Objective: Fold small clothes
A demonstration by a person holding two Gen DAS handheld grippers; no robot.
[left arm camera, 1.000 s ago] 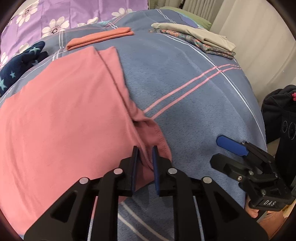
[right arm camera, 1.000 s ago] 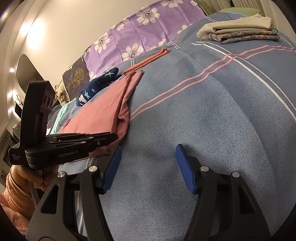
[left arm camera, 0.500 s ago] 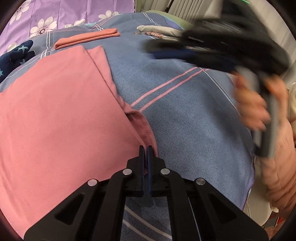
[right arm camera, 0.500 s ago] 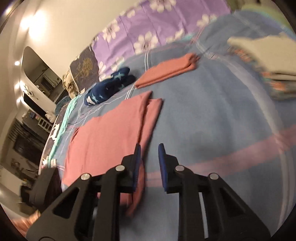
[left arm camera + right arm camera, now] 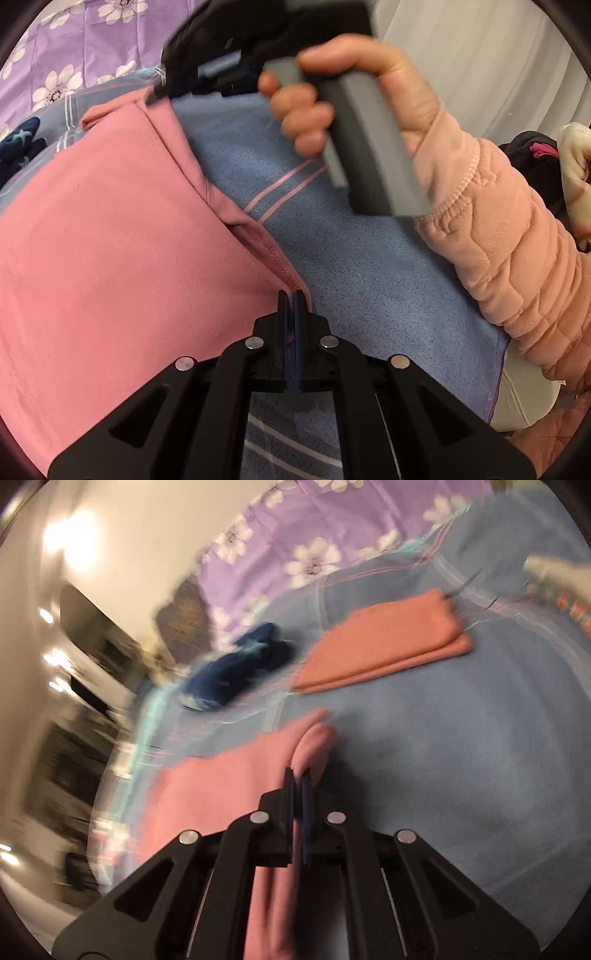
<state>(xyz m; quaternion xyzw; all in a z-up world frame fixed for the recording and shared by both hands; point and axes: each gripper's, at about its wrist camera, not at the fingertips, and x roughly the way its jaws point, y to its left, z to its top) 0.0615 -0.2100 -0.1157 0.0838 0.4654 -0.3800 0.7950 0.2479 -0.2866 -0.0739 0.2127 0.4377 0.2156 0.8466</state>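
Since a second ago the right gripper (image 5: 298,786) has swung from the bare blanket at the near side across to the far corner of the flat pink cotton garment (image 5: 110,258), its jaws having just been closing; they now stand pinched together with a fold of pink cloth between the blue pads, though blur hides the exact bite. Its grey handle, gripped by the right hand (image 5: 354,92) in a peach quilted sleeve (image 5: 517,258), now fills the space ahead of the left gripper (image 5: 291,302). That gripper has also closed, and clamps the garment's near corner at its hemmed edge. From the left gripper the garment spreads forward and to the left, smooth and flat, with a narrow folded strip running along its right edge and a small pucker midway. It lies on a blue fleece blanket with pink stripes (image 5: 369,288). Beyond the right gripper lie a folded orange cloth (image 5: 388,642) and, further left, a crumpled navy star-print garment (image 5: 236,664).
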